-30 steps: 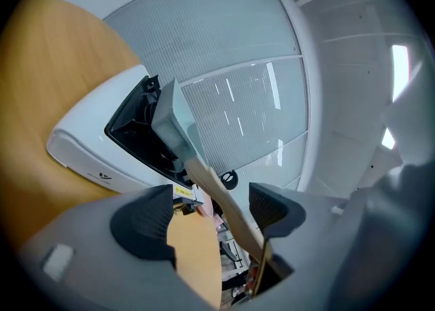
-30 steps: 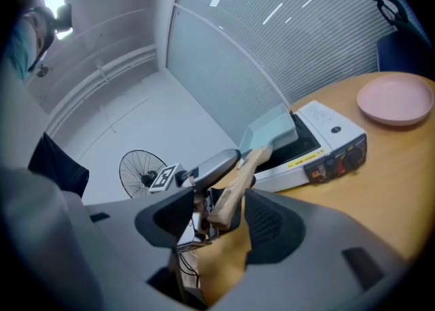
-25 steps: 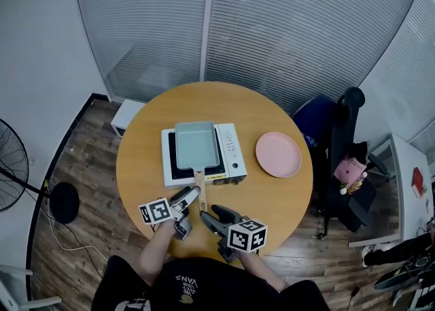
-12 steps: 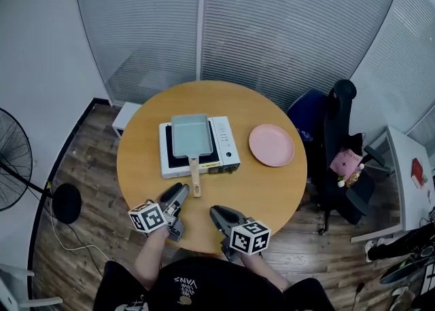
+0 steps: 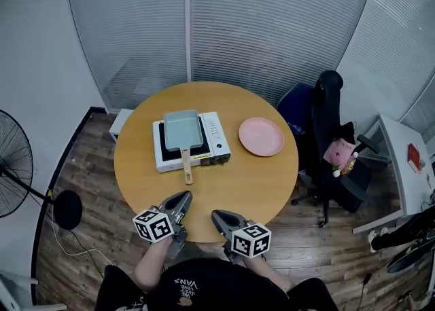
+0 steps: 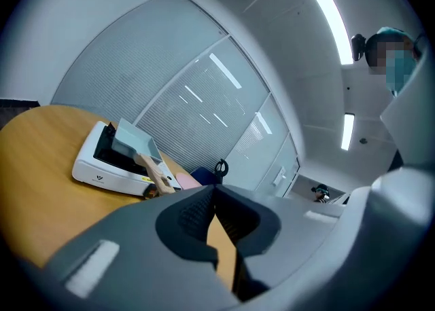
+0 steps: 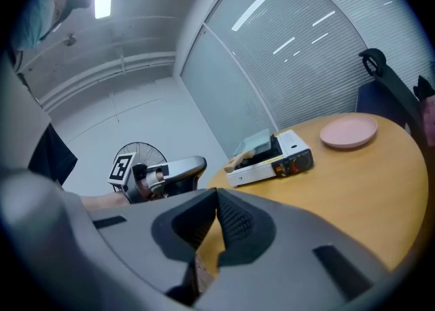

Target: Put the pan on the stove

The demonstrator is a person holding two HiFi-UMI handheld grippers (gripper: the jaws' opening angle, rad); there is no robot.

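Observation:
The grey-blue rectangular pan (image 5: 182, 130) rests on the white portable stove (image 5: 215, 137), and its wooden handle (image 5: 186, 166) points toward me over the round wooden table (image 5: 231, 180). My left gripper (image 5: 182, 199) and right gripper (image 5: 219, 216) hover at the table's near edge, well short of the handle. Both are shut with nothing between their jaws. In the left gripper view the shut gripper (image 6: 215, 191) faces the pan (image 6: 132, 141) and stove (image 6: 100, 168). In the right gripper view the shut gripper (image 7: 217, 197) sits below the stove (image 7: 284, 158) and pan (image 7: 255, 142).
A pink plate (image 5: 261, 136) lies on the table to the right of the stove. A black office chair (image 5: 331, 141) stands at the right. A floor fan (image 5: 13, 167) is at the left and a white desk (image 5: 401, 167) at the far right. A blinds-covered glass wall runs behind.
Both grippers drew back from the pan handle to the table's near edge, and their jaws went from open to shut. The pan stays on the stove.

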